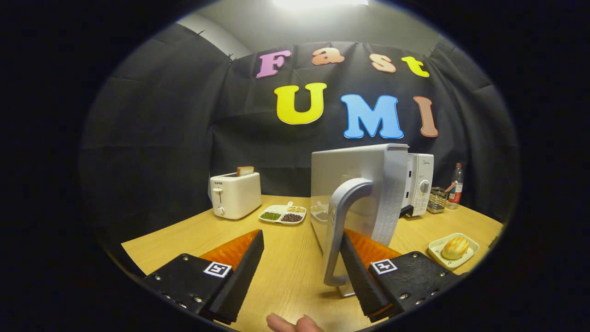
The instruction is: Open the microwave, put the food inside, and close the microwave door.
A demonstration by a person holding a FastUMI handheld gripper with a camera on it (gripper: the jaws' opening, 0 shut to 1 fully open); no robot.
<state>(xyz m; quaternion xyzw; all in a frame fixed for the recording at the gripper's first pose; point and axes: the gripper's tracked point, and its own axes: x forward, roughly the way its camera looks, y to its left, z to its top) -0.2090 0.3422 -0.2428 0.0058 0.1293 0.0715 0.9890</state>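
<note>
The white microwave (417,184) stands at the back right of the wooden table (286,272). Its silver door (364,184) is swung wide open toward me, edge-on. The curved door handle (343,221) sits just ahead of my gripper (302,263), right against the right finger (359,272). The fingers stand apart and nothing is pressed between them, so the gripper is open. The food, a yellowish bun (455,247), lies on a small pale plate (438,252) to the right of the door, beyond the right finger.
A white toaster (235,194) with a bread slice stands at the back left. A divided dish of beans (283,214) lies beside it. A bottle (455,184) and a wire holder (437,199) stand right of the microwave. Fingertips of a hand (295,323) show below the gripper.
</note>
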